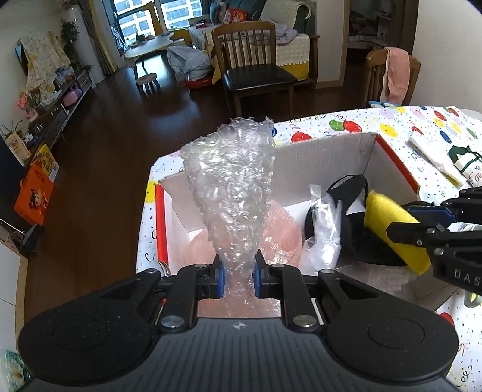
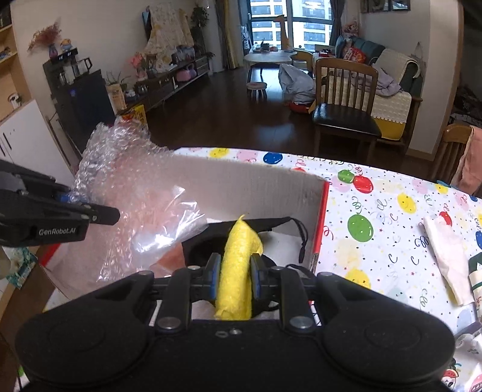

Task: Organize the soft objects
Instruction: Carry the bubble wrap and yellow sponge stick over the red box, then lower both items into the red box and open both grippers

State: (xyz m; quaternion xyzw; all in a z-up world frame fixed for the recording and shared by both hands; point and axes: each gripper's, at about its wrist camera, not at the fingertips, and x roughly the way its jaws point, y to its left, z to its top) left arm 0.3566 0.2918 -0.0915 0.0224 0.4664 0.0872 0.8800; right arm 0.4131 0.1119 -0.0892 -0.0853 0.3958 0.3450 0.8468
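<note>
Nearest the left wrist camera, the left claw [image 1: 236, 279] is clamped on the narrow lower end of a sheet of clear bubble wrap [image 1: 232, 187], whose wider upper part stands up above the open cardboard box [image 1: 325, 156]. Nearest the right wrist camera, the right claw [image 2: 233, 276] is clamped on a rolled yellow cloth [image 2: 238, 265], its blue pads [image 2: 214, 273] pressing both sides of the roll; the cloth's tip points toward the far wall of the box. Both held items are over the box interior. Inside the box, below the claws, lie a pale pink wrap [image 1: 283, 235] on the floor of the box, a crumpled clear plastic bag [image 1: 322, 232] beside it, and a black item with a cord [image 1: 349, 193] under the yellow cloth. The box has white inner walls and red outer edges, and stands on a worktop [image 2: 376, 211] covered with a balloon-patterned cloth. To the right of the box, on the worktop, lies a folded white cloth [image 2: 449, 259]. Beyond the worktop stand a wooden chair [image 1: 253, 60] with a dark seat and, farther off, a sofa [image 2: 388, 78] and a window [image 2: 289, 24].
</note>
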